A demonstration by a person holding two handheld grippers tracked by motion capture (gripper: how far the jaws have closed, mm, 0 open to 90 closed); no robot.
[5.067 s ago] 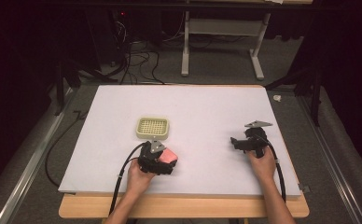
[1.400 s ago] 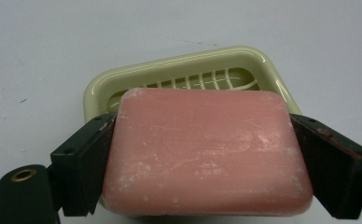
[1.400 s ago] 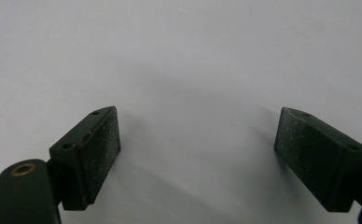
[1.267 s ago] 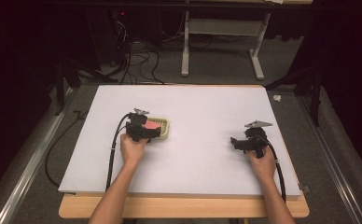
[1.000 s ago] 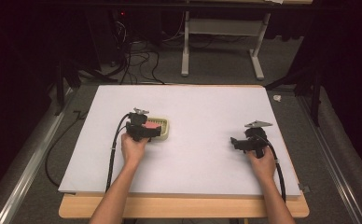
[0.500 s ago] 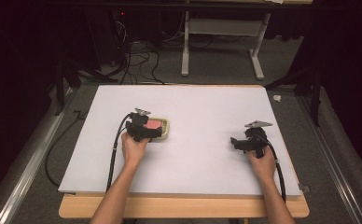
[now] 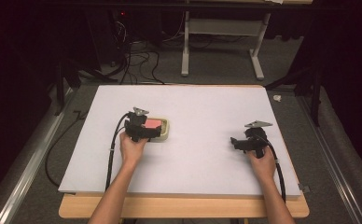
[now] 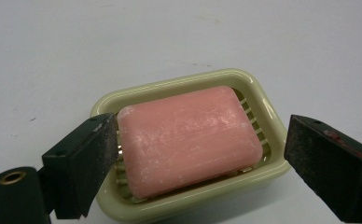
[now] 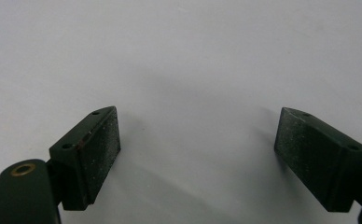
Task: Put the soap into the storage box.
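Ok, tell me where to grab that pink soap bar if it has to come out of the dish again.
Grip the pink soap bar across its two short ends, coming down from above. It lies flat in the pale green dish, its top standing above the rim, so the ends are probably reachable. The left gripper already has its jaws open, one at each end. The long sides sit close to the dish walls.

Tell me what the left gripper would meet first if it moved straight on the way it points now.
Probably the pink soap in the dish: it lies between the open jaws of the left gripper, one jaw already near its end.
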